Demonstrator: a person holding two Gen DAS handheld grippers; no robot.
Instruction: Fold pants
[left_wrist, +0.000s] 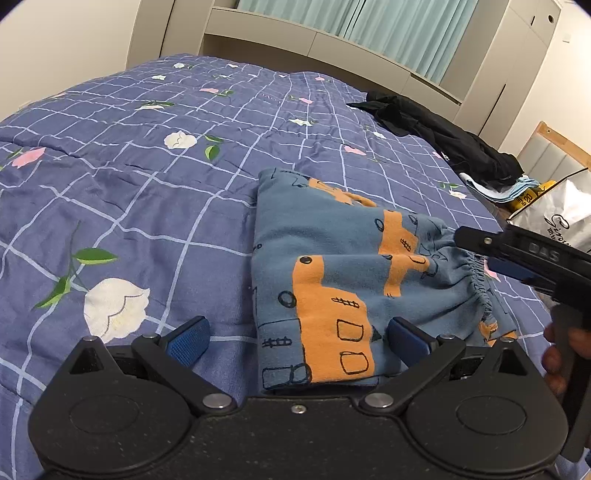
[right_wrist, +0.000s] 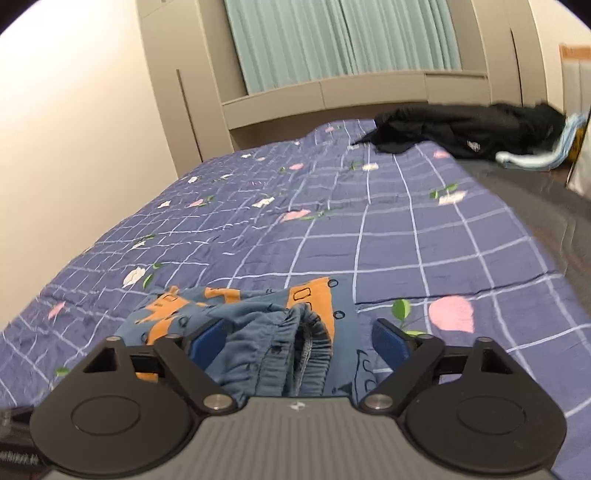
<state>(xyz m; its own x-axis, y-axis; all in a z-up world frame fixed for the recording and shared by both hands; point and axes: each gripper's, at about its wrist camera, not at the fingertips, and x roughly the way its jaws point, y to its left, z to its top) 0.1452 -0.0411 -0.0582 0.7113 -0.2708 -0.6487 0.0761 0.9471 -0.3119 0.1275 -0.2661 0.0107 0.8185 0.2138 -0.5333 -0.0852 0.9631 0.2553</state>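
The pants (left_wrist: 332, 280) lie folded into a compact stack on the bed (left_wrist: 129, 206), fold edge away from you and elastic waistband (left_wrist: 476, 280) toward your right, probably so the bulky end finishes the fold. Your left hand-held gripper (left_wrist: 295, 343) hovers spread at the stack's near edge, holding nothing. Your right hand-held gripper (right_wrist: 295, 341), also spread, straddles the bunched waistband without pinching it, seemingly ready to tidy it.
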